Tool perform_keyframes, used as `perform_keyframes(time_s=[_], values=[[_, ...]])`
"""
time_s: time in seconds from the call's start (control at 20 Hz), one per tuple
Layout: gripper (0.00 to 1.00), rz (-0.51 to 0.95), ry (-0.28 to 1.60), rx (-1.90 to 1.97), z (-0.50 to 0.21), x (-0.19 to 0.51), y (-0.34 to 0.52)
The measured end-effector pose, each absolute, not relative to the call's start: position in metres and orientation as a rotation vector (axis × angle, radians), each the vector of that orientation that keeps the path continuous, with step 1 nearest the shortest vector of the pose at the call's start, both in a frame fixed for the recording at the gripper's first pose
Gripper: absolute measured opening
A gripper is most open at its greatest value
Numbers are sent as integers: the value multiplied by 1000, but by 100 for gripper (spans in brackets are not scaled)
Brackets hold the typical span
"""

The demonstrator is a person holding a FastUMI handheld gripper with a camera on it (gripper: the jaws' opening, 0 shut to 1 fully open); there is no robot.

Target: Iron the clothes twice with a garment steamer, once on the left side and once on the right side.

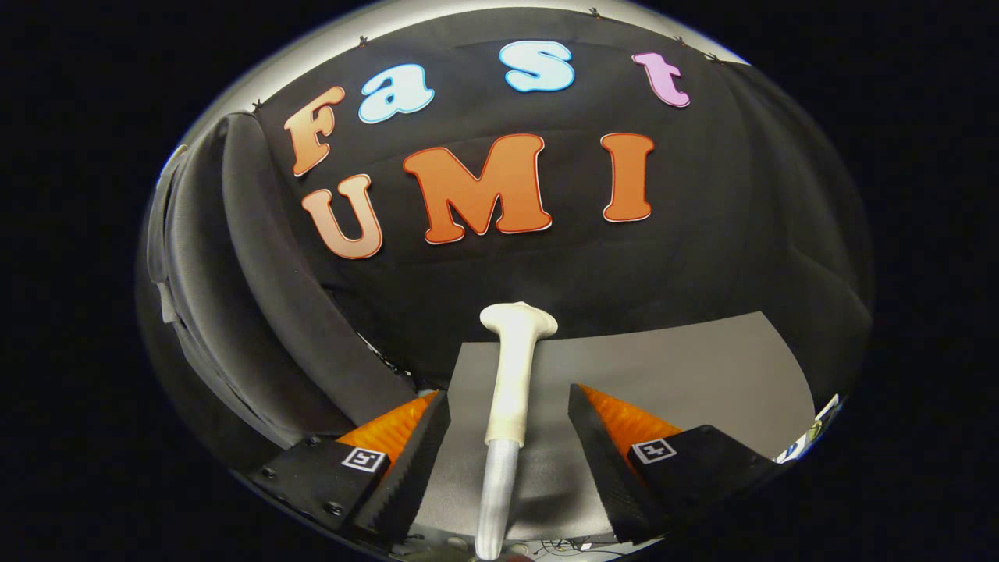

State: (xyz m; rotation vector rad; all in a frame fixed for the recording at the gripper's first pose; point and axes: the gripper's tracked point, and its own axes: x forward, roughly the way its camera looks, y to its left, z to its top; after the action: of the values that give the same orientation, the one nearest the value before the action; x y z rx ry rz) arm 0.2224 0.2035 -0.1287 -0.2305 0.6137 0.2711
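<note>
my gripper (509, 437) is spread wide, holding nothing, with the slim white plastic steamer wand (511, 375) lying between the fingers toward twelve o'clock; i'd centre, then squeeze evenly on its handle.

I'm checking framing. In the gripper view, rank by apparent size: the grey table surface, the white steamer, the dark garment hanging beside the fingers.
1. Dark garment, largest.
2. Grey table surface.
3. White steamer, smallest; it stands between the open fingers, so nearness inflates it.

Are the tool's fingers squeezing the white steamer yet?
Apart. The gripper view shows grey table on both sides of the steamer, between it and the open tool.
</note>
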Motion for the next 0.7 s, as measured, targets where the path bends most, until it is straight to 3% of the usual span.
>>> perform_keyframes(time_s=[0.5,0.7], values=[[98,232,764,-275,-184,273,208],[82,218,823,-255,-202,278,204]])
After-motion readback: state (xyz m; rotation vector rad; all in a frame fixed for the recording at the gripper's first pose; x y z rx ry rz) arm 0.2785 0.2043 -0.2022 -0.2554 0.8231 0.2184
